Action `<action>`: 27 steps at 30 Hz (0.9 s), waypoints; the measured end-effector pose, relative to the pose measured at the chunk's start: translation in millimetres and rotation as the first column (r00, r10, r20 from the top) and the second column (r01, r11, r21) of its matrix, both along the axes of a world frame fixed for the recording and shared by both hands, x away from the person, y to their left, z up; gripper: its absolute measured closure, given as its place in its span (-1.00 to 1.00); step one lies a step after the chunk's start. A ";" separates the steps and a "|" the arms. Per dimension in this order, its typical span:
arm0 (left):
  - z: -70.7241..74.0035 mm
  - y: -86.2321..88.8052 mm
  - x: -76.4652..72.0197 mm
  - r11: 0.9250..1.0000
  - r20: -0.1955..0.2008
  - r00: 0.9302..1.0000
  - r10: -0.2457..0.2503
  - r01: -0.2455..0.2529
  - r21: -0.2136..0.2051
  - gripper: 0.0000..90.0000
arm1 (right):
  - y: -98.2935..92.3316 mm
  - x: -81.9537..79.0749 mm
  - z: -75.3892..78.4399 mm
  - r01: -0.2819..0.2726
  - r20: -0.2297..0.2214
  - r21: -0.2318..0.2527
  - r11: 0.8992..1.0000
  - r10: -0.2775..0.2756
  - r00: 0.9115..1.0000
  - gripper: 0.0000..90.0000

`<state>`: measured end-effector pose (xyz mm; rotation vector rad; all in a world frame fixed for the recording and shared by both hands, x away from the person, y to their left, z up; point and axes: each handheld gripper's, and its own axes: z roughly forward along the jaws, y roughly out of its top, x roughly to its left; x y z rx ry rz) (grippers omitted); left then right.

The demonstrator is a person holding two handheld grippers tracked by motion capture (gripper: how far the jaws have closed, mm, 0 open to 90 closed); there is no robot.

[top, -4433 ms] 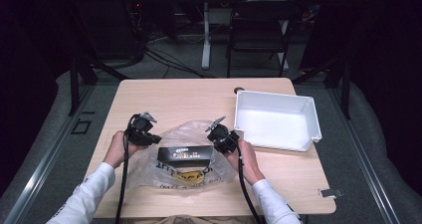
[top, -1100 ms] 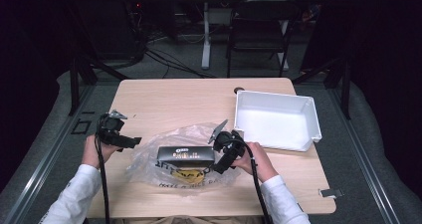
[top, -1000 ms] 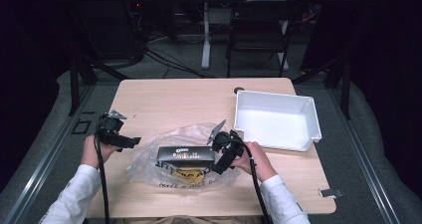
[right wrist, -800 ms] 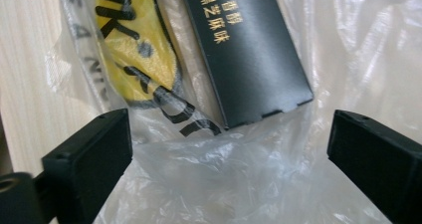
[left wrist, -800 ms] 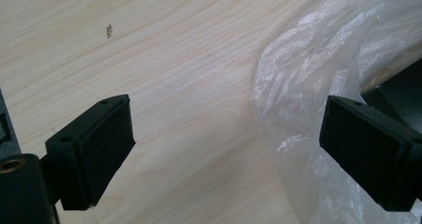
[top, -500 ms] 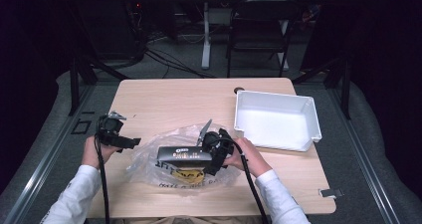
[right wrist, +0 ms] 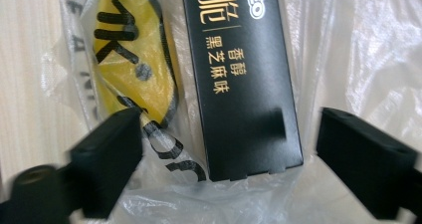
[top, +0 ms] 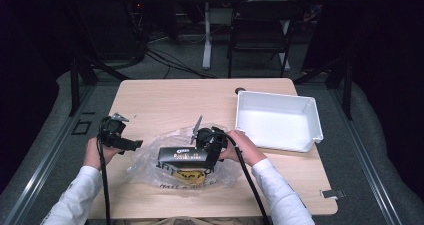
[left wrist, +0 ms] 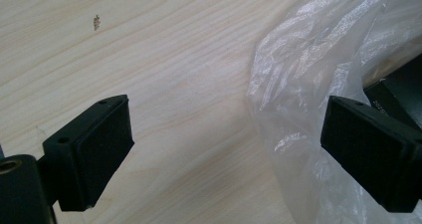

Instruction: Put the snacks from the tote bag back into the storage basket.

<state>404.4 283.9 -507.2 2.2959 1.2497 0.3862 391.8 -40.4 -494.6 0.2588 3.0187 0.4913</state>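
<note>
Right claw (right wrist: pixel 224 169): jaws apart and just now closing, set either side of the near end of the black box (right wrist: pixel 244 79); the pads stand clear of its sides in the right gripper view, so no grip is made. The black box lies on the clear plastic bag (top: pixel 165 155) at the near centre of the worktop (top: pixel 165 100), with a yellow printed patch (right wrist: pixel 134 50) of the bag just left of it; whether the box sits inside the bag or on top of it cannot be told from these views. Left claw (left wrist: pixel 226 154): jaws wide, nothing between them but bare worktop and the bag's crumpled edge; it is held at the near left, just beside the bag's left edge. White tray (top: pixel 310 117): on the right of the worktop, well apart from the left claw, near the right hand (top: pixel 245 147).
</note>
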 end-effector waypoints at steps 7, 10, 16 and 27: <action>-1.1 -1.0 0.2 1.000 -0.008 1.000 -0.006 0.006 0.004 -0.86 | 9.6 7.0 -5.4 -0.071 0.011 -0.088 0.994 0.072 0.997 -0.53; -2.0 -1.3 0.6 1.000 -0.009 1.000 -0.006 0.006 0.009 -0.86 | 12.5 10.4 -8.0 -0.077 0.016 -0.104 0.992 0.079 0.997 -0.47; -2.8 -2.2 0.9 1.000 -0.014 1.000 -0.013 0.014 0.010 -0.86 | 16.8 15.9 -15.3 -0.101 -0.005 -0.136 0.986 0.102 0.995 -0.31; -4.0 -2.9 1.7 1.000 -0.026 0.999 -0.019 0.020 0.009 -0.86 | 24.9 18.4 -24.1 -0.137 -0.018 -0.169 0.976 0.136 0.991 -0.19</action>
